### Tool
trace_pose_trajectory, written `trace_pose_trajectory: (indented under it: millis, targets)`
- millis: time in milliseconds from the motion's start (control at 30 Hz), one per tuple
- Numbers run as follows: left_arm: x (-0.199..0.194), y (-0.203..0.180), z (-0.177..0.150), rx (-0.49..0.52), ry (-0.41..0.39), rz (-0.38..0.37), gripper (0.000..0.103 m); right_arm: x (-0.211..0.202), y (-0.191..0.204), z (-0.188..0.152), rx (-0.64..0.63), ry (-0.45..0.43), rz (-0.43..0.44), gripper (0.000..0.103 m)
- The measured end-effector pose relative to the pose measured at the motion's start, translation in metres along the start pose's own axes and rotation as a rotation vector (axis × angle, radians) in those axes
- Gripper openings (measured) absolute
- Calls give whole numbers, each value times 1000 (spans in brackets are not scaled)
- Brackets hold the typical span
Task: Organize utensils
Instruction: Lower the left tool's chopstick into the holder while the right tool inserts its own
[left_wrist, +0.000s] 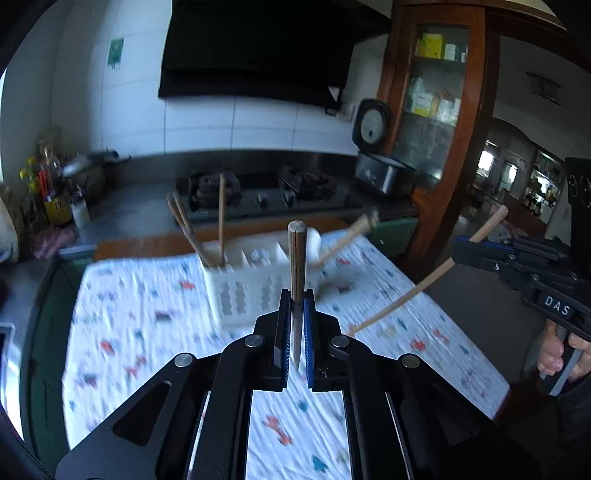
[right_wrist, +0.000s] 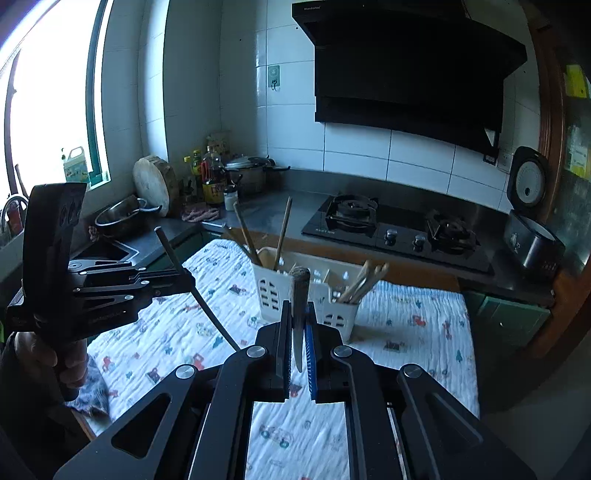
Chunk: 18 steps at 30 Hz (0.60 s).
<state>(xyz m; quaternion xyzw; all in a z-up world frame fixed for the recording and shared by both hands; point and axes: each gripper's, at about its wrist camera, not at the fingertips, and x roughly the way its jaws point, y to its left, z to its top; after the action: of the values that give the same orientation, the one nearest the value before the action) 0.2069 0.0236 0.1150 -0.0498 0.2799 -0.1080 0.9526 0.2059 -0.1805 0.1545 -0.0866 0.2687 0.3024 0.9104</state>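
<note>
**Both hands loaded, caddy ahead**

Now I have a utensil in each hand, and I judge this to be the carry-and-drop step. My left gripper (left_wrist: 295, 295) is nearly closed, its jaws pinching a slim wooden-handled utensil (left_wrist: 297, 258). The handle stands up and the thin metal end points back at the camera.

Straight ahead, well apart from both grippers, the white slotted plastic caddy (left_wrist: 236, 291) stands on the cloth. Long brown wooden chopsticks (right_wrist: 280, 236) lean in its left compartment. A bunch of pale wooden-handled pieces (right_wrist: 364, 282) fans out of the right one. The middle slots look free, though the left view is blurred.

My right gripper (right_wrist: 297, 306) is likewise almost shut on a second wooden-handled metal-tipped utensil (right_wrist: 300, 284), held upright. Next, I think, each piece must be carried over a slot, tipped metal end down and let go without knocking the light caddy.

A white quilted cloth printed with small coloured vehicles (left_wrist: 147, 332) covers the table. Around it, a bright window (right_wrist: 48, 110), sauce bottles (right_wrist: 212, 177), a lidded steel pot (right_wrist: 247, 173), a black gas hob (right_wrist: 399, 225) under a black range hood (right_wrist: 406, 74), and a dark rice cooker (right_wrist: 532, 229).
</note>
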Motion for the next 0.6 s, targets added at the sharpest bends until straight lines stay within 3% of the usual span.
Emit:
trace_pose_trajectory:
  millis: [167, 300, 600]
  targets:
    - [1, 13, 62, 17, -77, 46, 5, 12, -16, 49, 18, -40, 2, 7]
    - [16, 24, 94, 21, -104, 95, 5, 30, -23, 72, 1, -45, -34, 7]
    - [66, 44, 101, -7, -39, 123, 5, 82, -47, 85, 25, -12, -76, 7]
